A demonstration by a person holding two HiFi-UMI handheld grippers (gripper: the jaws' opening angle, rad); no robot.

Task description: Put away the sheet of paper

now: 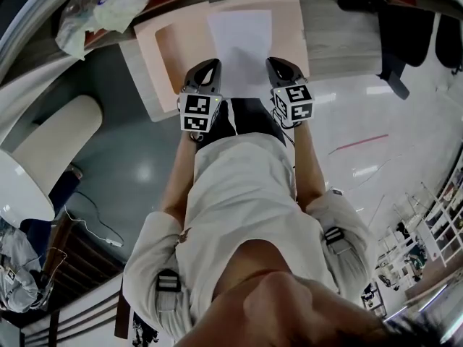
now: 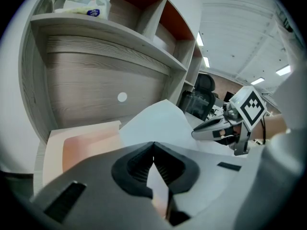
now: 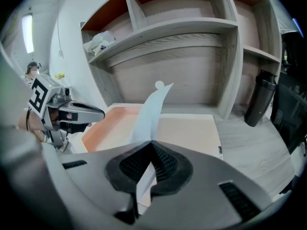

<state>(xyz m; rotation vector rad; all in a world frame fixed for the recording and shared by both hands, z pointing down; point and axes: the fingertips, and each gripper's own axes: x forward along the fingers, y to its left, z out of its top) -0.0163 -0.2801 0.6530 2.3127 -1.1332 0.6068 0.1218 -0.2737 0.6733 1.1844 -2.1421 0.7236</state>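
Placement looks like the step in hand.

In the head view, the sheet of paper [image 1: 240, 45] hangs over a peach folder [image 1: 170, 56] that lies open on the desk [image 1: 340, 42]. The left tool [image 1: 210, 67] holds the sheet's near left corner and the right tool [image 1: 278, 65] its near right corner. To do this well, I judge that both tools should come down together and level, with the sheet lightly taut. Its far edge should meet the folder first and square to it, and then both tools should let go at once. Only this view shows how the sheet sits against the folder's outline.

In the left gripper view, the jaws are clenched on the sheet's thin edge, and the paper bows upward ahead of them. This view adds a plastic bag [image 2: 79, 4] on the shelf [image 2: 105, 30] above, and an office chair [image 2: 204, 87] beyond the right tool.

In the right gripper view, the jaws are likewise clamped on the sheet, which curls up in front of the folder. Only here does a black bottle [image 3: 259, 102] show plainly, standing on the desk to the right, well apart from the folder.
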